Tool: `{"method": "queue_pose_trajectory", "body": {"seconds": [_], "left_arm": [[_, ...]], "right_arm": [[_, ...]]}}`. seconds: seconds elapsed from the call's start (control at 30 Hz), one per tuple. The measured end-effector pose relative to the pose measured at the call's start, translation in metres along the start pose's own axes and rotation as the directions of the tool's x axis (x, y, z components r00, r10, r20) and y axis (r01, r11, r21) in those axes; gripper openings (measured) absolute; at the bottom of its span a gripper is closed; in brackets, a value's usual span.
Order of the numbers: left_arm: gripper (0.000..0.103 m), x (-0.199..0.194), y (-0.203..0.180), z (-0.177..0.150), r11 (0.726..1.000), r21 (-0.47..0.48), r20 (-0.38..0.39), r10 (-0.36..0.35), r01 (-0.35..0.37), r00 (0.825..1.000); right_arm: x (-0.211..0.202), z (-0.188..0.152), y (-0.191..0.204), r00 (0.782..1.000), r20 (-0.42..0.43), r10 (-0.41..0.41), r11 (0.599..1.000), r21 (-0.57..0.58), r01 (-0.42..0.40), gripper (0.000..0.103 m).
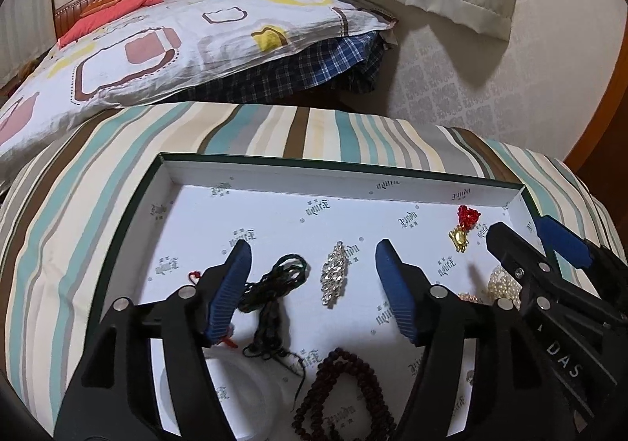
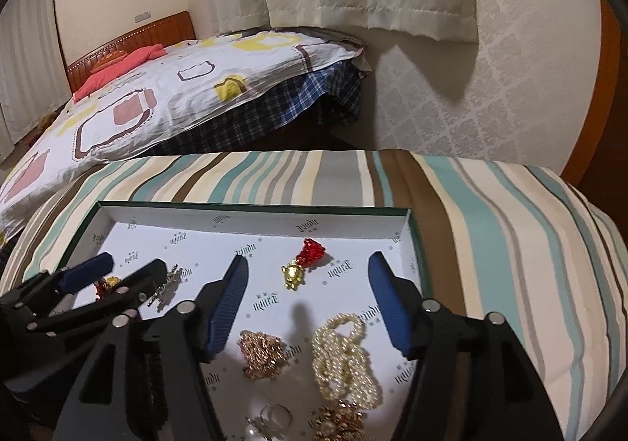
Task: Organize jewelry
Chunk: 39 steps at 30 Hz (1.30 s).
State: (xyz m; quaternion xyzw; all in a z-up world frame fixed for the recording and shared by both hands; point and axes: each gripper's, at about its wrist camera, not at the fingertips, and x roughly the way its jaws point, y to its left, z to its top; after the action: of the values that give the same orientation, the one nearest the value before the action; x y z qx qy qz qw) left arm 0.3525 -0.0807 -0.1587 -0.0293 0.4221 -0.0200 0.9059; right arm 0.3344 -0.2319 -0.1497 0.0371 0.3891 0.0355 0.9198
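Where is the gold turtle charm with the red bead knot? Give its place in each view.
Left wrist view: gold turtle charm far right, near the tray's back right corner.
Right wrist view: gold turtle charm centre, between the open jaws.
Shared landmark: pearl strand, nearer than the charm.

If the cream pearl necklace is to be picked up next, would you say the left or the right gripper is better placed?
Probably the right gripper: the cream pearl necklace lies just below its open blue fingers. The left gripper is open over the black cord and the rhinestone brooch, further from it.

A striped bedcover (image 1: pixel 117 182) carries a shallow green-edged box (image 1: pixel 341 165).
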Motion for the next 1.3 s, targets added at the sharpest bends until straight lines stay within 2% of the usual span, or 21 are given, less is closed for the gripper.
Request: {"method": "queue_pose_trajectory", "body": {"seconds": [0.1,0.27,0.57,0.77,1.0,1.3], "left_arm": [[0.070,-0.006,0.003,-0.004,1.000,0.010,0.012,0.008,-0.008,1.000],[0.072,-0.022,0.011,-0.012,1.000,0.007,0.024,0.026,-0.026,0.999],[0.087,-0.082,0.019,-0.040,0.998,0.043,0.127,0.046,-0.052,0.991],[0.090,-0.135,0.027,-0.069,0.995,0.054,0.172,0.069,-0.079,0.983],[0.094,-0.207,0.042,-0.089,0.998,0.013,0.233,0.064,-0.069,0.970],[0.098,-0.272,0.051,-0.110,0.995,-0.004,0.283,0.095,-0.098,0.954]], "right_arm": [[-0.005,-0.004,-0.001,1.000,0.006,-0.013,1.000,0.000,0.013,0.070],[-0.018,-0.013,-0.003,1.000,0.012,-0.024,1.000,0.008,0.024,0.071],[-0.064,-0.035,-0.001,0.997,0.056,-0.053,0.999,0.004,0.052,0.075],[-0.109,-0.059,0.002,0.996,0.080,-0.050,0.999,0.013,0.049,0.076],[-0.172,-0.075,0.017,0.988,0.154,-0.025,1.000,-0.014,0.028,0.078],[-0.238,-0.088,0.032,0.973,0.232,0.005,0.998,-0.055,0.008,0.080]]}}
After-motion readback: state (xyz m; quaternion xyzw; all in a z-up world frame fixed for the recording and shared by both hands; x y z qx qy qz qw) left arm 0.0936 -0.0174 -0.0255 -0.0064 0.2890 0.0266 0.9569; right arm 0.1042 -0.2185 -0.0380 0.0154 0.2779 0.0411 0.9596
